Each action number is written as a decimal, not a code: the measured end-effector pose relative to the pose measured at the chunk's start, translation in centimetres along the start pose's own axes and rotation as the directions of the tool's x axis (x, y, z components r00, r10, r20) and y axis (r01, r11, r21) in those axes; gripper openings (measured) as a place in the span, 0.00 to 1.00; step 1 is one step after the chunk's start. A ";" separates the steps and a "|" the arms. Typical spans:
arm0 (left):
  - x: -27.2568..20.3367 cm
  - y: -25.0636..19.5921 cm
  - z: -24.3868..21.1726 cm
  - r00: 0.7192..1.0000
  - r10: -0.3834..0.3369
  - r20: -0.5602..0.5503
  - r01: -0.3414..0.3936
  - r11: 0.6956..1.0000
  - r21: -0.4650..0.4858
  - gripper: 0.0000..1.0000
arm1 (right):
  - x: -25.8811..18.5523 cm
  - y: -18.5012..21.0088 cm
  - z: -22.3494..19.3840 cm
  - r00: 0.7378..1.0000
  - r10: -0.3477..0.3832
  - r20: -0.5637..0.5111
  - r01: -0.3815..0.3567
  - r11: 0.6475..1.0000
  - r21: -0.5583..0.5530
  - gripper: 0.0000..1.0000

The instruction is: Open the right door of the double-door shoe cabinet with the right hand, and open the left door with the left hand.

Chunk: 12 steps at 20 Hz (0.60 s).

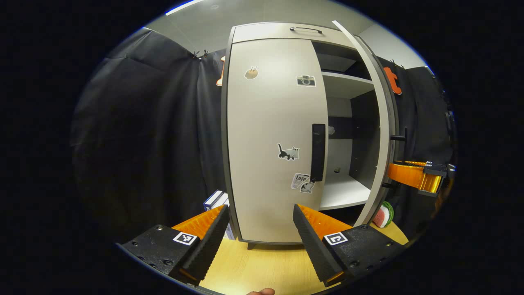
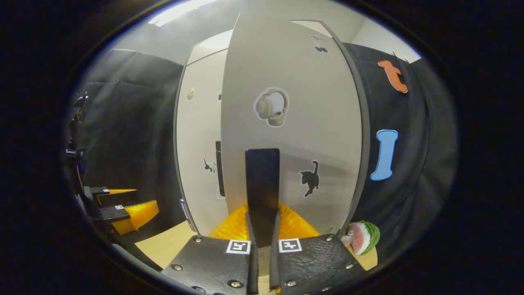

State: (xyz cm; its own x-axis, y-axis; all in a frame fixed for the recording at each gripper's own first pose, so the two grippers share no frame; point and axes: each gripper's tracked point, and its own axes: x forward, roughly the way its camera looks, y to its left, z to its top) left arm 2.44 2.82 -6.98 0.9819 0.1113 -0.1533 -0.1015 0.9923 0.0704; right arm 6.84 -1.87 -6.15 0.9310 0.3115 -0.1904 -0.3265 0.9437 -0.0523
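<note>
1. Watermelon slice [image 2: 365,237] lies on the wooden surface [image 1: 262,266] beside the shoe cabinet [image 1: 282,35].
2. Right door [image 2: 294,123] stands ajar; right gripper [image 2: 262,229] clamps its handle [image 2: 262,184].
3. Left door [image 1: 270,139] closed; left gripper [image 1: 260,229] spread wide before it.

From my seat, the right gripper view puts the right gripper [image 2: 262,229] low in the middle, its two fingers pinched on the dark handle [image 2: 262,184] of the right door [image 2: 311,123]. That door stands swung out toward the camera, with a black cat sticker [image 2: 310,178] and a headphone sticker [image 2: 272,106] on its face. Behind its left edge I see the left door [image 2: 200,143] flat against the shoe cabinet, its own handle [image 2: 220,168] a thin dark strip. The left gripper [image 2: 123,209] sits far left (jaws apart, touching nothing). A watermelon slice [image 2: 364,237] lies on the wooden table [image 2: 163,246] at lower right.
</note>
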 end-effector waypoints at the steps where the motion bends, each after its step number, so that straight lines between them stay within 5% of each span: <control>1: 0.0 -0.4 -0.1 1.000 -0.003 -0.002 0.003 1.000 0.001 0.97 | -0.3 -0.1 0.1 1.000 0.005 0.000 -0.005 1.000 0.000 0.11; 12: 0.4 -4.6 -1.2 0.998 -0.047 -0.039 0.048 0.999 0.009 0.97 | -3.0 -2.0 0.0 1.000 0.028 -0.002 -0.028 0.999 0.019 0.11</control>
State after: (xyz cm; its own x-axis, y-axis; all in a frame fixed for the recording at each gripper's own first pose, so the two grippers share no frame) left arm 3.13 -1.68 -8.53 0.9787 0.0660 -0.1943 -0.0529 0.9960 0.0719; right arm 4.72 -4.67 -5.50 0.9209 0.3380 -0.1939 -0.3496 0.9365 -0.0279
